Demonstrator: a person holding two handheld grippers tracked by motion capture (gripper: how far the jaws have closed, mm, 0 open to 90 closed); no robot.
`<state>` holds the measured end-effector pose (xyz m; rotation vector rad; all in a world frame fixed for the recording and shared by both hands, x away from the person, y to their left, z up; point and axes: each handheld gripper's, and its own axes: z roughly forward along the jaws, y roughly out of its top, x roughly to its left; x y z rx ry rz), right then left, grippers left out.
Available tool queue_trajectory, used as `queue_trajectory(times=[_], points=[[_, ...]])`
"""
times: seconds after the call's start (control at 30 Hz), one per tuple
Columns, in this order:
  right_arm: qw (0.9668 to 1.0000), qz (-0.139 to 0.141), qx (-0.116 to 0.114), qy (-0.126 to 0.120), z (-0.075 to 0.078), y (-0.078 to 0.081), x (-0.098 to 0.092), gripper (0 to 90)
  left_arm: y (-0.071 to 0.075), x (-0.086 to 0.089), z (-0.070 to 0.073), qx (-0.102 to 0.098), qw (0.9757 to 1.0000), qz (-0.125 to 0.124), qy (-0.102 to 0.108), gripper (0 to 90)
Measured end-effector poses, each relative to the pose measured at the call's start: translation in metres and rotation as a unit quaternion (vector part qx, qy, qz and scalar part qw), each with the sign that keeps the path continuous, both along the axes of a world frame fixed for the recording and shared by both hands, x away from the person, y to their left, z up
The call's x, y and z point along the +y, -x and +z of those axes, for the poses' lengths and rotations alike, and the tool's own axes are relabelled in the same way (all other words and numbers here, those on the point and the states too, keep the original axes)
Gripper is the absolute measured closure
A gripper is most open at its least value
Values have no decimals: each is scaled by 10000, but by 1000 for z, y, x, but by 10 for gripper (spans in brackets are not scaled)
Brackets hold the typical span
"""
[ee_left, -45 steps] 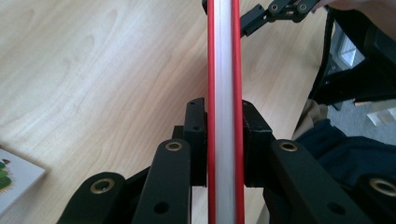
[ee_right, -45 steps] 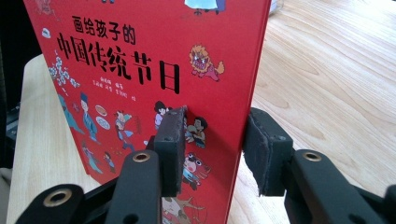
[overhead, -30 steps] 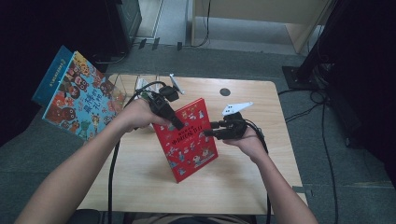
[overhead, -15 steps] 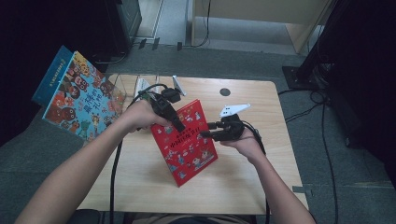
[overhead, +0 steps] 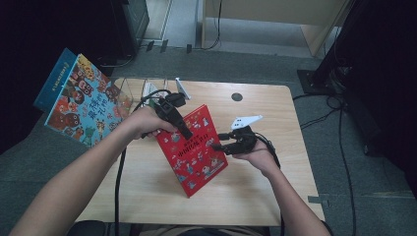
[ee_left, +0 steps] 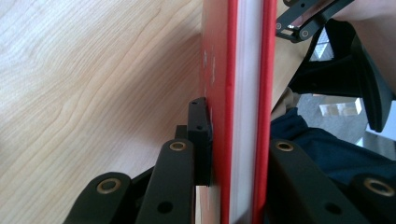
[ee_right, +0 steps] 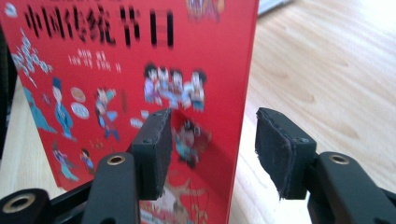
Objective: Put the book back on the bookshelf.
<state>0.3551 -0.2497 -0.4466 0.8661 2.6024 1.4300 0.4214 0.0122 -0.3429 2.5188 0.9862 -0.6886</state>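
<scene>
Clamping the red book (overhead: pixel 193 147) by its top edge, the left gripper (overhead: pixel 181 129) holds it tilted above the table (overhead: pixel 255 196). The right gripper (ee_right: pixel 210 154) has just been opening; its pads straddle the side edge without pressing, apparently handing over the weight.

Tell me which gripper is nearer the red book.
Left. The left gripper is clamped on the red book; the right gripper straddles its edge, jaws just opening, pads clear.
</scene>
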Motion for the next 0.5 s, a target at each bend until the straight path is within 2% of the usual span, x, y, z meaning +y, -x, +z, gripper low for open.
queue_trajectory(times=[0.13,0.23,0.33,0.4,0.5], points=[[10000,-52,26,-40,-8,4,-3,458,-2,5,-1,38,9999,5,98,794],[10000,-52,72,34,-12,5,-5,454,-3,8,-1,62,9999,63,130,794],[9999,-96,-65,10,-17,8,-6,443,-5,12,1,87,9996,161,226,791],[9999,-84,-120,72,-21,9,-6,438,-6,14,2,111,9993,224,263,792],[9996,-145,-82,220,-26,10,-6,432,-8,17,4,129,9991,299,262,790]])
